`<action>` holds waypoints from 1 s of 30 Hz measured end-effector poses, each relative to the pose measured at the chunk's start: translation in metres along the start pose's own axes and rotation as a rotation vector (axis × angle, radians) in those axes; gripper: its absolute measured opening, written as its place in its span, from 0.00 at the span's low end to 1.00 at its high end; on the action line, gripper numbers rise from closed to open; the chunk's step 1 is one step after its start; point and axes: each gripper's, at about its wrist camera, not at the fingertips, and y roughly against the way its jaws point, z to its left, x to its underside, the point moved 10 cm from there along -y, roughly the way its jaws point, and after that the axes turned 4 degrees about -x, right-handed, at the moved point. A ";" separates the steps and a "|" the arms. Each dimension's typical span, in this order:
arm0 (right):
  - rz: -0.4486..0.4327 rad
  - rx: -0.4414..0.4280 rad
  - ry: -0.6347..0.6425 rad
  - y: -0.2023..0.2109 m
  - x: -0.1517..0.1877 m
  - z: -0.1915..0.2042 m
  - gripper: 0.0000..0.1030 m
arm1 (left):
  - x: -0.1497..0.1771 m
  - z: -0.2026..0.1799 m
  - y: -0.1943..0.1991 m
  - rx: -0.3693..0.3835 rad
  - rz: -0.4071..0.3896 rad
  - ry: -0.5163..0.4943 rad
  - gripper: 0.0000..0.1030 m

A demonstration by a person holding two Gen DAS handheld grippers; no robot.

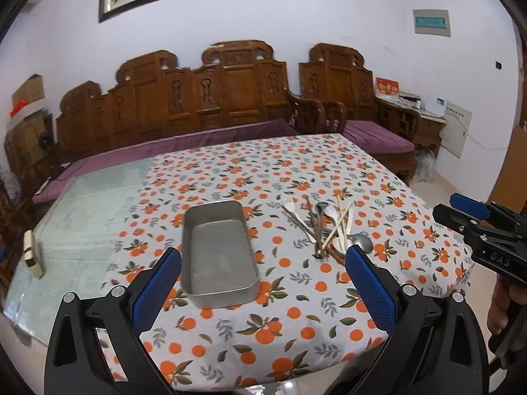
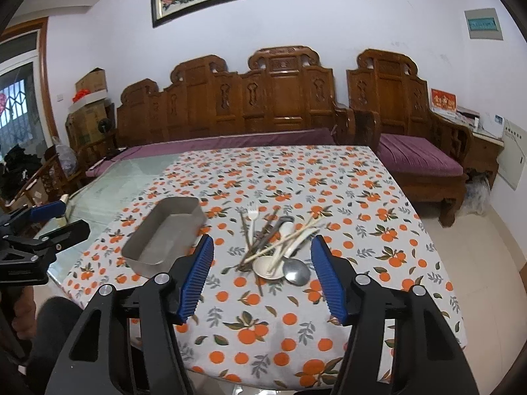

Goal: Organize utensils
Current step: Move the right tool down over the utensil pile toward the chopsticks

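1. Your left gripper (image 1: 263, 270) is spread wide and holds nothing; it hangs over the near edge of the table (image 1: 98, 223), its fingers framing the metal tray (image 1: 219, 251).
2. Your right gripper (image 2: 262, 273) is also wide open and empty, above the near edge, touching nothing.
3. The utensil pile (image 2: 280, 247) lies just right of the tray on the orange-print tablecloth (image 2: 362, 204): a steel spoon (image 2: 296, 271), a white fork (image 2: 253, 219), chopsticks and white spoons crossed together.

R gripper (image 2: 262, 275) fingers wide apart above utensil pile (image 2: 278, 245), metal tin (image 2: 164, 233) to left
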 end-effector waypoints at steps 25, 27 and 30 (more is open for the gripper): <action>0.192 -0.001 -0.118 -0.157 0.055 -0.074 0.49 | 0.036 -0.087 -0.183 0.264 0.261 -0.085 0.59; 0.201 -0.007 -0.122 -0.160 0.060 -0.074 0.49 | 0.041 -0.093 -0.202 0.296 0.298 -0.057 0.45; 0.215 0.004 -0.114 -0.165 0.066 -0.078 0.49 | 0.049 -0.099 -0.218 0.310 0.331 -0.038 0.42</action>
